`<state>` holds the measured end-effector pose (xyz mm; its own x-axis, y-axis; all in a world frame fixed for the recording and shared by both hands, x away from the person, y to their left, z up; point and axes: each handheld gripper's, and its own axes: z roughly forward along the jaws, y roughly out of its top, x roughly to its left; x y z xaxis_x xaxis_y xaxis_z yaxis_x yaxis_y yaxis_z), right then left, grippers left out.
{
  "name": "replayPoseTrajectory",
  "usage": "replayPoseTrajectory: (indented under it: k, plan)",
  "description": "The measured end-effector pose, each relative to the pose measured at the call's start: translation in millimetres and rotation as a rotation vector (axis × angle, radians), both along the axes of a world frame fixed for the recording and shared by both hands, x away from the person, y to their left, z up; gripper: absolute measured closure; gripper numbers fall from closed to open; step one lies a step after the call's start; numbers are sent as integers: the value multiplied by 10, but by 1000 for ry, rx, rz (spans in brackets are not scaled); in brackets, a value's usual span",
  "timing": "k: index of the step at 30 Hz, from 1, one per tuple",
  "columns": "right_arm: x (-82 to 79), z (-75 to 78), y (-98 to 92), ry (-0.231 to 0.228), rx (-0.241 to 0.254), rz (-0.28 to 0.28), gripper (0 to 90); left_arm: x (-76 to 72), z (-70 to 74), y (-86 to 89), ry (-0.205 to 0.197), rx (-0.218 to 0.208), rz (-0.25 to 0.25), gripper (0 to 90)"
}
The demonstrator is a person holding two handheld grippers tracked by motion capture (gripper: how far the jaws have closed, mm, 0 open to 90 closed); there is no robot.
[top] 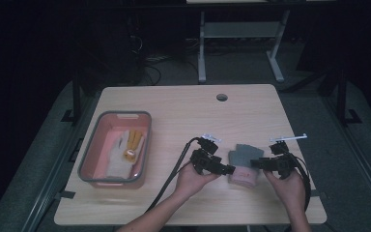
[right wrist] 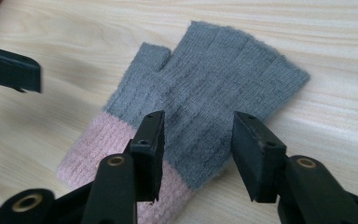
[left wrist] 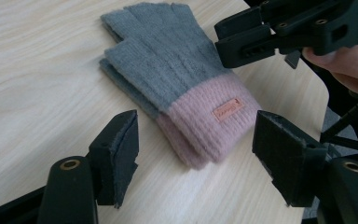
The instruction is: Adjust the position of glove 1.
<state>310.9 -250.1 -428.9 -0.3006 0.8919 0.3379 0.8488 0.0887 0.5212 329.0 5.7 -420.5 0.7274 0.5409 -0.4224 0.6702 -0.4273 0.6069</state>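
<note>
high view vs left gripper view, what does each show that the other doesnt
High view alone: the pink bin with a pale glove in it, the table's cable hole, and both hands. Left gripper view alone: the small tag on the pink cuff, and a second glove stacked beneath the top one. Both: the grey and pink gloves on the wooden table and the right gripper beside them.

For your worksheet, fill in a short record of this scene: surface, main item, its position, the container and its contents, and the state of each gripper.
surface: light wooden table
main item: pair of grey fingerless gloves with pink cuffs, stacked flat
position: on the table between the two grippers
container: pink bin with grey rim, at the table's left
contents: a whitish glove with yellow fingers
left gripper: open, facing the pink cuffs
right gripper: open, over the grey part
</note>
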Motion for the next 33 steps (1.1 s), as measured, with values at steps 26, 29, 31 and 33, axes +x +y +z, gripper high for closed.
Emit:
replayPoseTrajectory:
  k: [26,29,31,33]
  plan:
    - [-16,-241,-204,46,177,-35,469,92,-375,-306,118,4,55,432]
    - [-17,-258,-207,49,186,-41,469,99,-386,-297,125,2,62,413]
    - [-18,-272,-210,58,194,-46,468,100,-394,-286,129,9,68,391]
    - [-17,-293,-214,64,205,-48,467,104,-407,-286,136,7,70,371]
